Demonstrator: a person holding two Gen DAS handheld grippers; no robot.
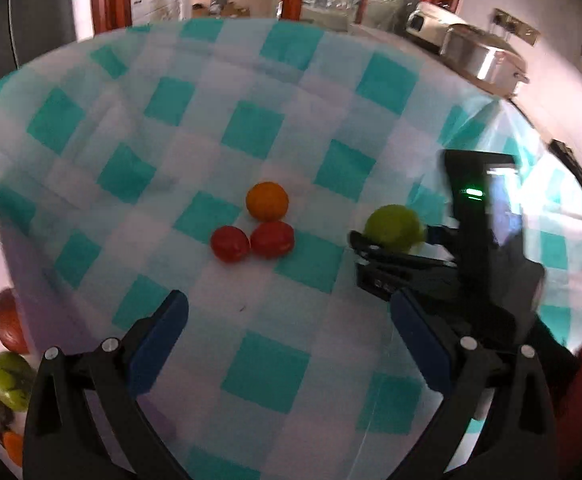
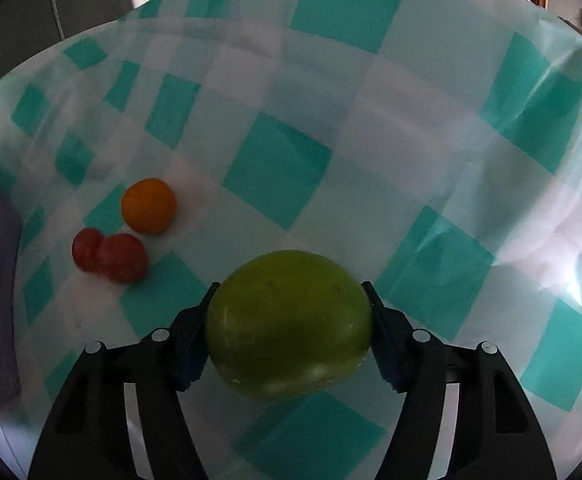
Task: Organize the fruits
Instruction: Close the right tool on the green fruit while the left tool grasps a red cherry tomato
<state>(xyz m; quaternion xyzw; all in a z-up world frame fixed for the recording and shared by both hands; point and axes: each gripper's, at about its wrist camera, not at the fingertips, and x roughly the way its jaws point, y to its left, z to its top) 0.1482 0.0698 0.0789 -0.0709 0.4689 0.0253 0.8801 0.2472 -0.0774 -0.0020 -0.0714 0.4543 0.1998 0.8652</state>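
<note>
The right gripper (image 2: 289, 328) is closed on a green fruit (image 2: 289, 324), with one blue pad pressed against each side of it, and carries it above the checked tablecloth (image 2: 279, 168). The left gripper (image 1: 289, 344) is spread wide with nothing between its fingers, over the same cloth. Ahead of it an orange fruit (image 1: 267, 201) and two red fruits (image 1: 229, 243) (image 1: 272, 239) lie touching in a cluster on the cloth, well apart from the held green fruit; more fruit (image 1: 9, 380) lies at the left edge of the left wrist view.
</note>
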